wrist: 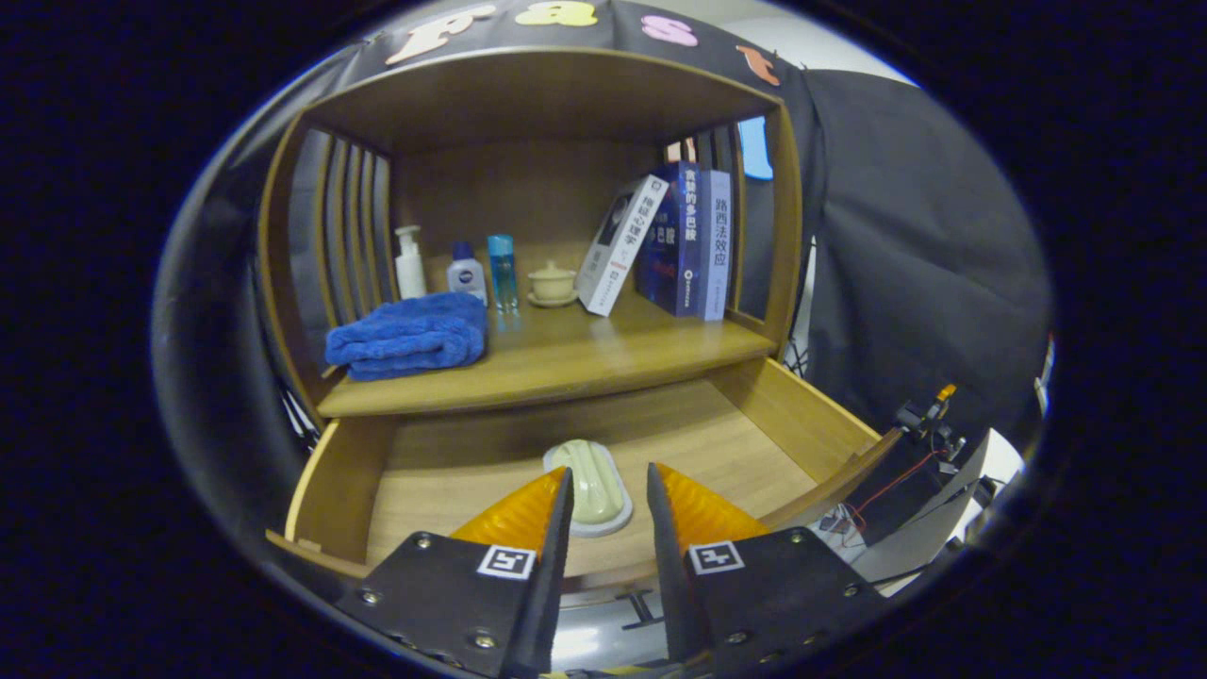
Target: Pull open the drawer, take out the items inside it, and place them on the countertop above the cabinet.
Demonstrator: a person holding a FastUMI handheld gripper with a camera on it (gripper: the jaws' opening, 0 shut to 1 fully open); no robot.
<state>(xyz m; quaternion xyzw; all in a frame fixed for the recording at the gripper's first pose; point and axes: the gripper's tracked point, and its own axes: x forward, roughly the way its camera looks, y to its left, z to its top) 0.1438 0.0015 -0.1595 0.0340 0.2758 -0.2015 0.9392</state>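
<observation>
Folded blue towel: lay at the front left of the shelf, beside the slatted side wall. White pump bottle: stood upright behind the towel. Small white bottle with a blue cap: stood just beside it. Slim clear-blue bottle: stood upright next along. Cream lidded cup on a saucer: sat mid-shelf, towards the back. White book: leaned against two upright blue books at the right end. Loose wiring: hung outside the cabinet's right side.

Camera above open drawer, facing cabinet.
</observation>
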